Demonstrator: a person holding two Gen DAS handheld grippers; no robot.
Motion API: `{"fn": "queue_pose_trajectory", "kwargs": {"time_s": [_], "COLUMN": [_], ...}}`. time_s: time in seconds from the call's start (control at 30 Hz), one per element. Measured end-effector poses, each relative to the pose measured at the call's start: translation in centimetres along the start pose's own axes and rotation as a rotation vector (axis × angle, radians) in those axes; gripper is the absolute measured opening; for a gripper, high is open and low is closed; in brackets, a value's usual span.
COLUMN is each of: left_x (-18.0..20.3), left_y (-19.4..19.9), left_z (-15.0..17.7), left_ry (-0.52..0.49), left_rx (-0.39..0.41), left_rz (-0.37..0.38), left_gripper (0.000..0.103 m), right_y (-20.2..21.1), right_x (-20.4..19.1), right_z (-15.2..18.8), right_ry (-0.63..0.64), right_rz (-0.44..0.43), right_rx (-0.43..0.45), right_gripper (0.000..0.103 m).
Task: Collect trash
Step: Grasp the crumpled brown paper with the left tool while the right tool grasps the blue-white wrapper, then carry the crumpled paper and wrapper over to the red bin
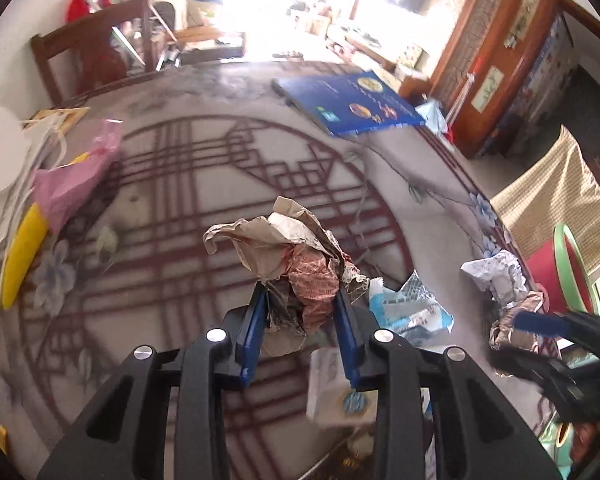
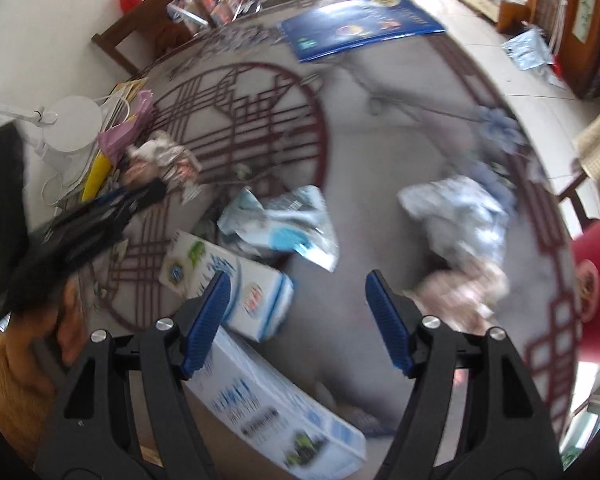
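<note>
My left gripper (image 1: 300, 296) is shut on a crumpled brown and red paper wad (image 1: 288, 248), its blue pads pressing both sides of the wad. On the patterned table (image 1: 172, 184) to its right lie a blue-white plastic wrapper (image 1: 412, 308), a crumpled white paper (image 1: 496, 276) and a shiny crumpled wad (image 1: 508, 328). In the right wrist view my right gripper (image 2: 296, 280) hangs open over bare tabletop, with nothing between its pads. A white-blue carton (image 2: 240, 284) lies by its left finger, and the white paper (image 2: 460, 216) lies off to its right. The left gripper (image 2: 100, 208) shows blurred at the left.
A red bin with a green rim (image 2: 596, 280) stands off the table's right edge. A blue book (image 1: 352, 100) lies at the far side. A pink bag (image 1: 76, 184), a yellow object (image 1: 24, 252) and a white lamp base (image 2: 72, 128) crowd the left edge. A longer white box (image 2: 272, 408) lies below my right gripper.
</note>
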State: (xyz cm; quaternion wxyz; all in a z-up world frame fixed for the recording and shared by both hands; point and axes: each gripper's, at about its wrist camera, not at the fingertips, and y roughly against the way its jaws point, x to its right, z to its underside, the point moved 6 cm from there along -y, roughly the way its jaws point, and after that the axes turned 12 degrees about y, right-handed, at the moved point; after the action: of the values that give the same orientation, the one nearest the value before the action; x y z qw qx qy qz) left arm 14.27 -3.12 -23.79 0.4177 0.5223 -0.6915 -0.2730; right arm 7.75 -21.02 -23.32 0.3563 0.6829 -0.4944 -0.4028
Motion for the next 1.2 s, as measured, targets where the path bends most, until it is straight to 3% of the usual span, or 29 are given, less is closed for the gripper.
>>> {"fn": "queue_pose_trajectory", "kwargs": {"time_s": [0.17,0.4,0.47,0.53,0.57,0.63,0.73,1.2], "left_x": [-0.9,-1.7,-1.6,-1.5,-1.4,-1.0,-0.4,3.7], "left_y": [1.2,1.3,1.3,1.1,1.0,0.9,1.2,4.7], "left_z": [-0.1,-0.7,-0.9,-1.0,-1.0,-1.0,-1.0,-1.1], "left_ry": [-0.008,0.029,0.026,0.023,0.022,0.018,0.006,-0.043], "left_rx": [0.023,0.024,0.029,0.022,0.019,0.016,0.02,0.075], "left_rz": [-0.003,0.005,0.005,0.005,0.004,0.008,0.016,0.05], "left_gripper": [0.032,0.034,0.034,0.034,0.035,0.035,0.035,0.036], "right_y": [-3.9,-7.1,-7.3,-7.3,-7.3,-7.0,-5.5,5.4], "right_x": [-1.1,-1.6,-1.4,-1.2,-1.1,-0.7,-0.1,1.2], "right_z": [-2.3,-2.5,-2.5,-2.4,-2.3,-2.2,-2.3,-2.1], "right_ry": [0.007,0.006,0.01,0.007,-0.002,-0.021,-0.039,-0.102], "right_rz": [-0.03,-0.043,-0.038,-0.051,-0.061,-0.079,-0.082,-0.108], "right_rx": [-0.053,-0.118,-0.122,-0.129,-0.127,-0.113,-0.065,0.192], "right_gripper": [0.068,0.067,0.062,0.043,0.039,0.028,0.023,0.022]}}
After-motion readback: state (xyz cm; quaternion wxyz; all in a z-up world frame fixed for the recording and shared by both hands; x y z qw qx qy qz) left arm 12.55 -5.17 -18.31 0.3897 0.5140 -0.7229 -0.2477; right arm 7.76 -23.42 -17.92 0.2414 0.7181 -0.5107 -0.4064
